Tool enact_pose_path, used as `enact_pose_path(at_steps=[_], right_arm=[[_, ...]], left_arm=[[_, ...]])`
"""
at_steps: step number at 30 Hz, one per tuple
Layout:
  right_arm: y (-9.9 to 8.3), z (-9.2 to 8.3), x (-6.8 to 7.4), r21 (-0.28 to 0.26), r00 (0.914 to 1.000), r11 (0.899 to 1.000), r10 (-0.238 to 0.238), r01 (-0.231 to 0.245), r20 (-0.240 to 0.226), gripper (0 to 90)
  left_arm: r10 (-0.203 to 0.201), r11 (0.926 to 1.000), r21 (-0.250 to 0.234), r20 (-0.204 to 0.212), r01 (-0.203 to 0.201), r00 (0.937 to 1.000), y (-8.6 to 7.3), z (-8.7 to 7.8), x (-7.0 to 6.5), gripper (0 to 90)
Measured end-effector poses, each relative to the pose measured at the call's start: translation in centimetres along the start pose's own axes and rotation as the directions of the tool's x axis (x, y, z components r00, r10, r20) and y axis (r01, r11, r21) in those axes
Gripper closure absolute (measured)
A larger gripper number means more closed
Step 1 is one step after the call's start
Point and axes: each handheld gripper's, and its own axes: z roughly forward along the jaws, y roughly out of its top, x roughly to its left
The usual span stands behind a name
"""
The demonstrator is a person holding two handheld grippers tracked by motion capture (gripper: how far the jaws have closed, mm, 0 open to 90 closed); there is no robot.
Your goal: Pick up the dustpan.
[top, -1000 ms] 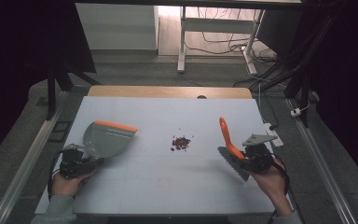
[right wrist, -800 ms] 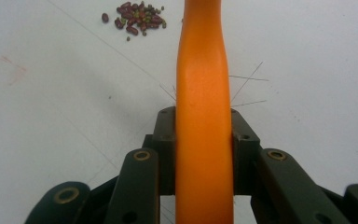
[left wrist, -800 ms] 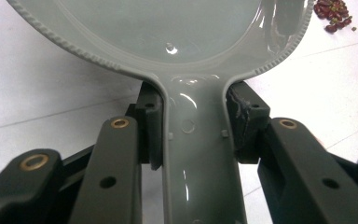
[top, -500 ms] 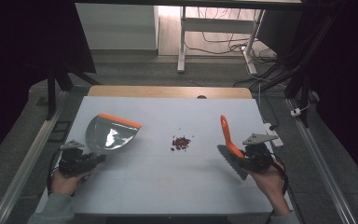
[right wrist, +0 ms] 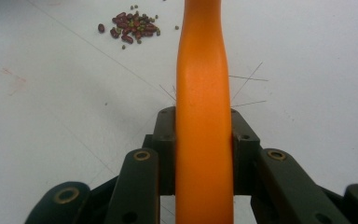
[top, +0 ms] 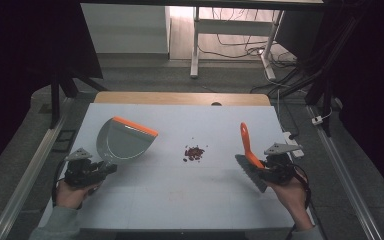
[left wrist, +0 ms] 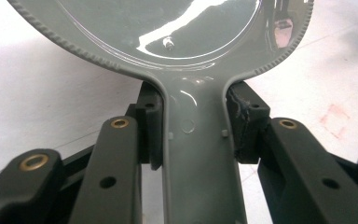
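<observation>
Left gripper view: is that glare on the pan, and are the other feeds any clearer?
Left gripper view: bright streaks of glare on the glossy grey plastic dustpan, edges soft this close. Right gripper view: orange brush handle slightly blurred, small pile of red-brown beans sharp. High view: white table evenly lit, surroundings dark.
</observation>
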Motion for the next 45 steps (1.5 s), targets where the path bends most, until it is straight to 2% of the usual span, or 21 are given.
enact_pose_path(at_steps=[4,8,16,19,23,28,31,36,42,45], right_arm=[[0.2,-0.3,0.1,-0.016,1.0,1.0,-0.005,0.005,0.002,70.3],[0.2,-0.3,0.1,-0.018,1.0,1.0,-0.002,0.002,0.0,70.3],[0.1,-0.3,0.0,-0.015,1.0,1.0,-0.008,0.008,0.002,70.3],[0.1,-0.4,0.1,-0.02,1.0,1.0,-0.007,0.007,0.004,70.3],[0.2,-0.4,0.1,-0.019,1.0,1.0,-0.007,0.007,0.003,70.3],[0.1,-0.3,0.2,-0.016,0.9999,1.0,-0.013,0.013,0.003,70.3],[0.1,-0.3,0.1,-0.015,0.9999,1.0,-0.012,0.013,0.003,70.3],[0.1,-0.3,0.2,-0.017,0.9998,1.0,-0.018,0.018,0.001,70.3],[0.1,-0.2,0.3,-0.012,0.9997,1.0,-0.024,0.024,0.0,70.3],[0.1,-0.2,0.3,-0.014,0.9997,1.0,-0.024,0.024,0.002,70.3]], left_arm=[[0.025,0.9997,-0.005,0.018,-0.025,0.9995,0.2,-0.2,-0.4,61.5],[0.045,0.9989,-0.014,0.062,-0.044,0.997,0.3,-0.2,-0.6,61.5],[0.084,0.9964,-0.015,0.099,-0.083,0.9915,0.6,-0.3,-1.4,61.5],[0.099,0.995,-0.018,0.135,-0.098,0.9858,0.6,-0.3,-1.5,61.5],[0.134,0.9907,-0.001,0.16,-0.136,0.978,0.7,-0.1,-2.0,61.5],[0.161,0.985,0.034,0.167,-0.169,0.9727,0.8,0.4,-2.8,61.5],[0.169,0.9823,0.051,0.176,-0.18,0.9698,0.9,0.6,-3.1,61.5],[0.188,0.9752,0.077,0.207,-0.207,0.9603,0.9,1.1,-3.6,61.5],[0.2,0.9682,0.107,0.214,-0.226,0.9562,0.8,1.7,-4.1,61.5],[0.206,0.9619,0.131,0.227,-0.24,0.9517,0.9,2.1,-4.4,61.5]])
